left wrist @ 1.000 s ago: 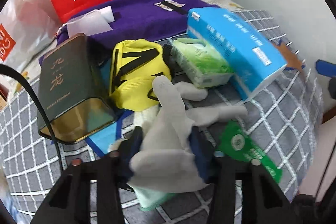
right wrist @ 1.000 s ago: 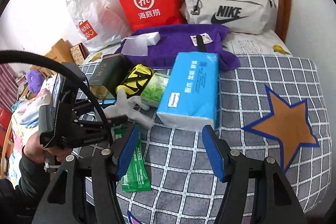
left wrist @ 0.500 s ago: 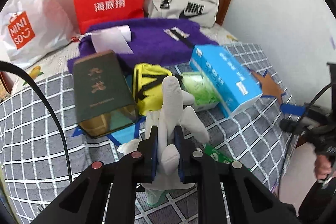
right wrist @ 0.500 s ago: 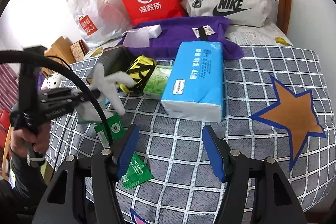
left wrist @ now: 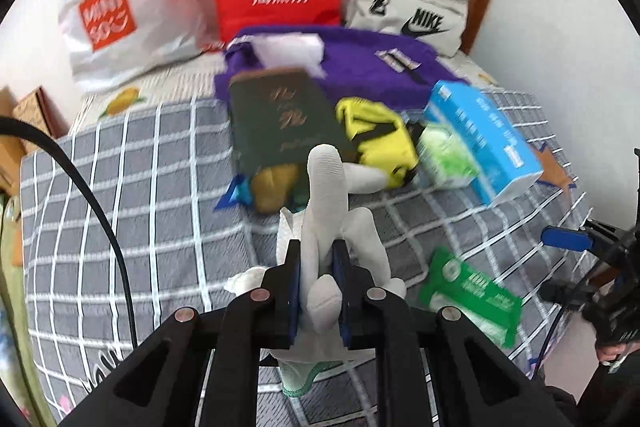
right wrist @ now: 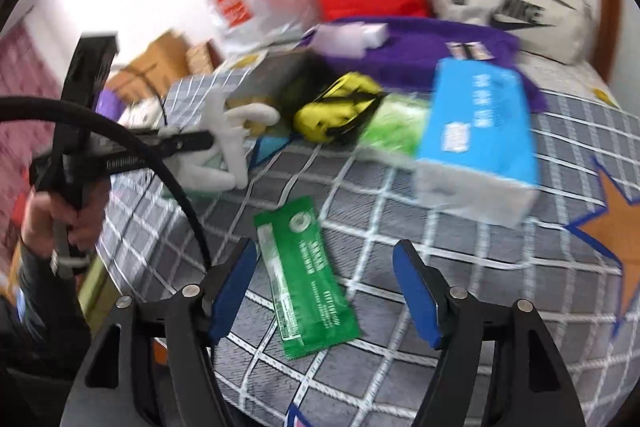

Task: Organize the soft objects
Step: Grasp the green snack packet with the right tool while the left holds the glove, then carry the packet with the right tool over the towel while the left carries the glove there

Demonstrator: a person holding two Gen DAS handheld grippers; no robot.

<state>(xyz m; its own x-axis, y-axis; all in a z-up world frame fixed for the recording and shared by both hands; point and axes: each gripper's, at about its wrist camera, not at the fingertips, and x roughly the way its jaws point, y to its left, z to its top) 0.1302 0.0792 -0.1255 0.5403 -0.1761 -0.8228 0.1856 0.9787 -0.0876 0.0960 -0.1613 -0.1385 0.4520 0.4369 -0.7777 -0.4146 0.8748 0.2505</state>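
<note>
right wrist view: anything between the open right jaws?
Yes. In the right wrist view the green packet lies flat on the checked bedspread between the open jaws of the right gripper, apparently untouched.

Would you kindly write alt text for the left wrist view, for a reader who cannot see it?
The left gripper is shut on a white glove, held up above a grey checked bedspread. Behind it lie a dark green tin, a yellow pouch, a blue tissue pack and a purple towel; a green packet lies at right.
</note>
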